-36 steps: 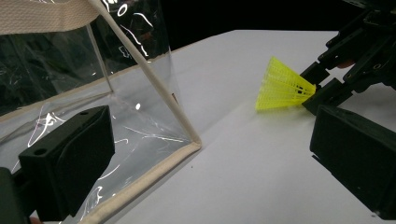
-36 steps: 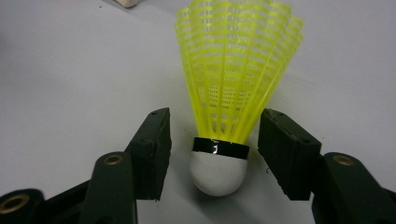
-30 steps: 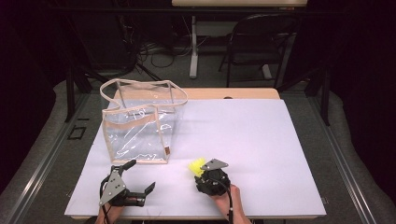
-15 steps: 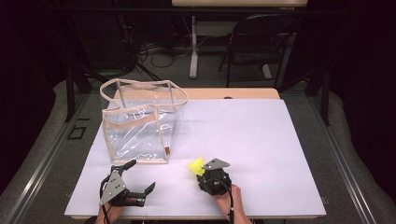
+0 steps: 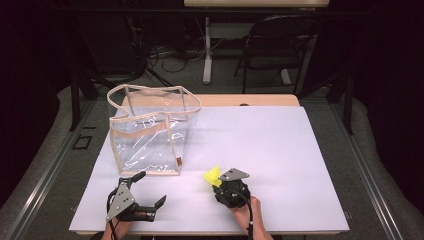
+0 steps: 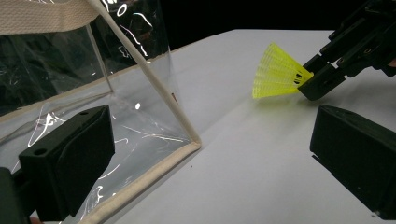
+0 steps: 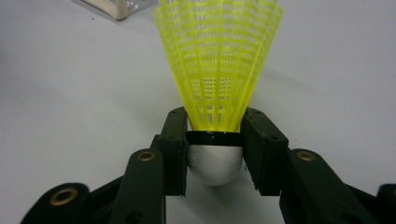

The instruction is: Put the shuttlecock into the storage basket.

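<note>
A yellow plastic shuttlecock (image 5: pixel 212 175) with a white rounded cork lies low on the white table near the front. My right gripper (image 5: pixel 217 183) is shut on its cork end; in the right gripper view both pads press the cork (image 7: pixel 215 161) and the black band, with the skirt (image 7: pixel 217 65) fanning away from the gripper (image 7: pixel 215 140). My left gripper (image 5: pixel 150 189) rests open at the front left with nothing between its fingers. In the left gripper view, its gripper (image 6: pixel 212 158) faces the bag's corner and the held shuttlecock (image 6: pixel 278 72).
A clear plastic bag (image 5: pixel 150 135) with beige trim stands upright and open-topped on the left of the white table top (image 5: pixel 270 135). Its near corner (image 6: pixel 194 142) is close in front of the left gripper. A black chair (image 5: pixel 275 45) stands beyond the table.
</note>
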